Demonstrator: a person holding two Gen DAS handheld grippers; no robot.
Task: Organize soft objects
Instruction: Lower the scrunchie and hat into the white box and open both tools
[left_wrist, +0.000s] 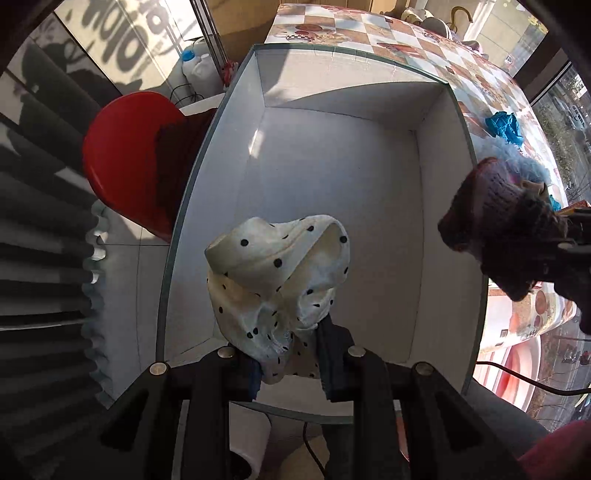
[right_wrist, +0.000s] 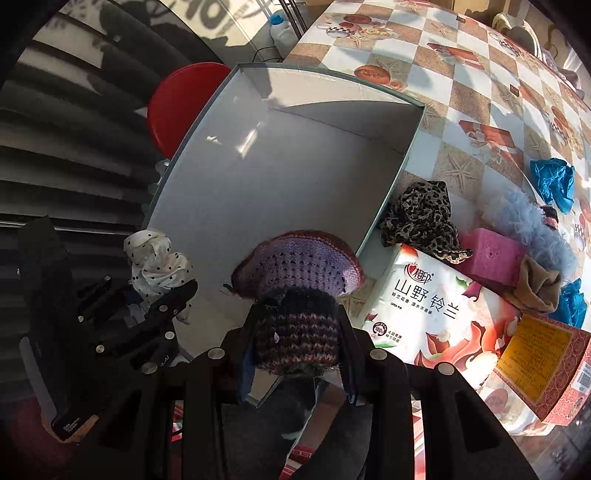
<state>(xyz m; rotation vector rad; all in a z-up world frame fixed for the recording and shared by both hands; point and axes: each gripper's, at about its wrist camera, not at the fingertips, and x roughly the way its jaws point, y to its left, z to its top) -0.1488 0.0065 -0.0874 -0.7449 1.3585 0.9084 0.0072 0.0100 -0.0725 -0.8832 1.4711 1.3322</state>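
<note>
Left tongs (left_wrist: 288, 354) clamped on white polka-dot fabric scarf (left_wrist: 277, 273), over near end of empty white cardboard box (left_wrist: 443, 221). Right tongs (right_wrist: 295, 354) clamped on purple knitted wool hat (right_wrist: 299, 280), at box rim. Judgement: lower fully inside before releasing; separate corners.

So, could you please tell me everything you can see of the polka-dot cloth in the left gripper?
The polka-dot cloth is a cream-white, thin, slightly glossy fabric scattered with small black dots. It is crumpled into loose folds, with one loop standing up at the top. The left gripper is shut on its lower end, its fingers pinching the fabric from both sides. It hangs above the near end of the white box, apparently touching nothing but the gripper. From the right wrist view it appears as a small upright bunch.
</note>
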